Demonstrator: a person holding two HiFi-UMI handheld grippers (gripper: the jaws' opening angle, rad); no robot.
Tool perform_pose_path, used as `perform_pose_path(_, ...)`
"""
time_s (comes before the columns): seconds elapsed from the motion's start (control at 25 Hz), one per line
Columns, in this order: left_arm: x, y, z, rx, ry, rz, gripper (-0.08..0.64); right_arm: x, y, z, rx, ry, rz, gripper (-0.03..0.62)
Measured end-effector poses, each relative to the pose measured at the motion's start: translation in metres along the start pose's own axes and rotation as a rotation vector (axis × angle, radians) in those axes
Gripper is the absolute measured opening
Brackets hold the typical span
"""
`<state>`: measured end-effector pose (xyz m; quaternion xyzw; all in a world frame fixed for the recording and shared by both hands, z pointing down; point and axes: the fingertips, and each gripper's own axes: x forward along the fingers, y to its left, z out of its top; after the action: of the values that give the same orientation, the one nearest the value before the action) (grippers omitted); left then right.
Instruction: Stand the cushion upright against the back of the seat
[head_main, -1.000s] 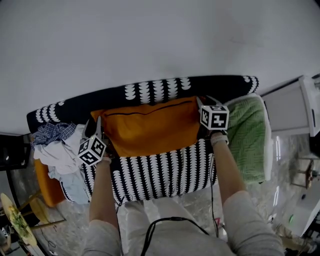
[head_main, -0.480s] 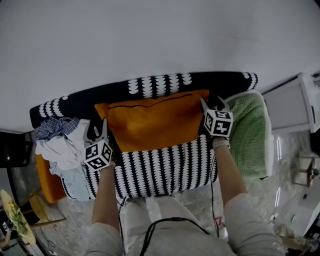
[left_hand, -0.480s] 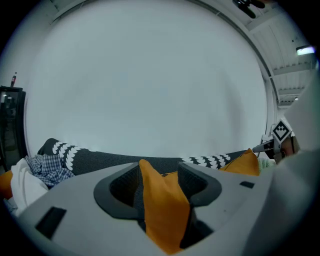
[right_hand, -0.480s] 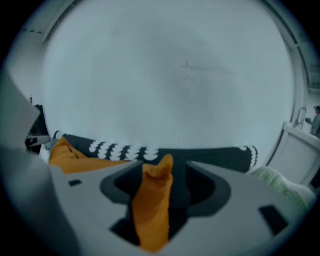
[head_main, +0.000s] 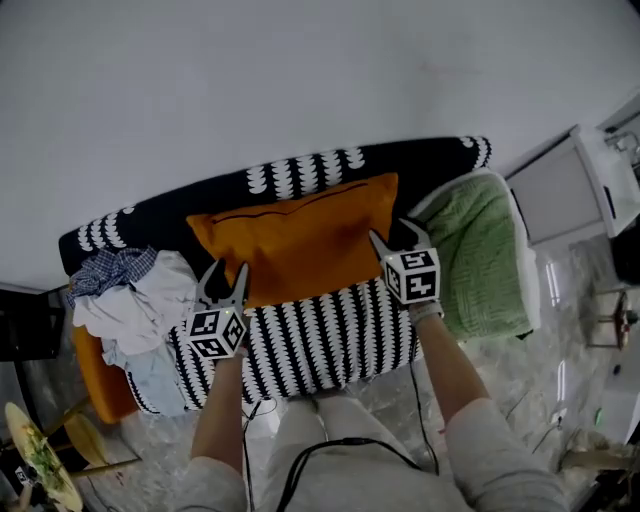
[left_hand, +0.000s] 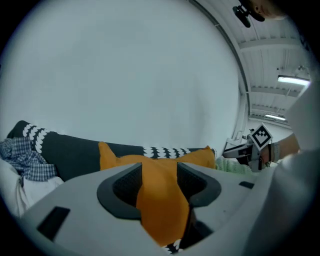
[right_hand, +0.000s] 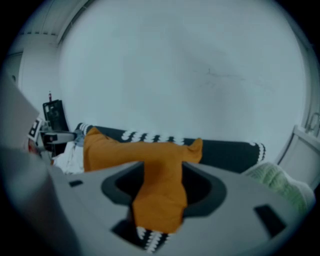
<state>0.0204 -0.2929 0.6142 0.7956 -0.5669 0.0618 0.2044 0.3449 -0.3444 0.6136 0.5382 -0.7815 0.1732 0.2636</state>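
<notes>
An orange cushion (head_main: 295, 238) stands on edge on the black-and-white patterned seat (head_main: 310, 340) and leans on the sofa back (head_main: 300, 172). My left gripper (head_main: 225, 280) is open near the cushion's lower left corner, apart from it. To the cushion's right, my right gripper (head_main: 397, 240) is open too, with nothing held. In the left gripper view the cushion (left_hand: 155, 165) shows beyond the gap of the spread left gripper (left_hand: 159, 185), with the right gripper (left_hand: 247, 150) further off. The right gripper view gives the same picture: the cushion (right_hand: 150, 155) beyond the open right gripper (right_hand: 162, 187).
A green knitted blanket (head_main: 490, 260) fills the sofa's right end. A heap of clothes (head_main: 130, 300) lies on the left end, with an orange object (head_main: 95, 370) below it. A white cabinet (head_main: 560, 190) stands at the right. A plain white wall rises behind the sofa.
Both grippers have opened, let go of the cushion's ends and drawn back toward the seat's front. The cushion stays upright against the sofa back.
</notes>
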Motion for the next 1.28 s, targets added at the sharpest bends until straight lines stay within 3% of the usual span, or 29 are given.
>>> perform_pose_path(0.08, -0.008, -0.02, -0.006, 0.013, 0.018, -0.067, 0.226, -0.012, 0.018, -0.009, -0.012, 0.007, 0.031, 0.201)
perform_pose_path(0.12, -0.014, -0.029, -0.007, 0.011, 0.019, -0.096, 0.18, -0.019, 0.028, -0.011, -0.012, 0.002, 0.045, 0.144)
perform_pose_path(0.24, -0.033, -0.052, -0.004, -0.032, 0.011, -0.179, 0.067, -0.043, 0.059, -0.011, -0.005, -0.043, 0.093, 0.054)
perform_pose_path(0.36, -0.055, -0.073, -0.001, -0.043, 0.016, -0.252, 0.026, -0.071, 0.095, -0.006, -0.022, -0.086, 0.145, 0.021)
perform_pose_path(0.52, -0.088, -0.093, 0.006, -0.025, 0.014, -0.309, 0.025, -0.111, 0.145, -0.002, -0.002, -0.109, 0.239, 0.018)
perform_pose_path(0.72, -0.133, -0.111, 0.012, -0.045, 0.002, -0.327, 0.025, -0.159, 0.197, -0.008, 0.008, -0.11, 0.311, 0.018)
perform_pose_path(1.28, -0.235, -0.138, 0.029, -0.121, -0.034, -0.374, 0.025, -0.259, 0.266, 0.005, 0.051, -0.178, 0.417, 0.018)
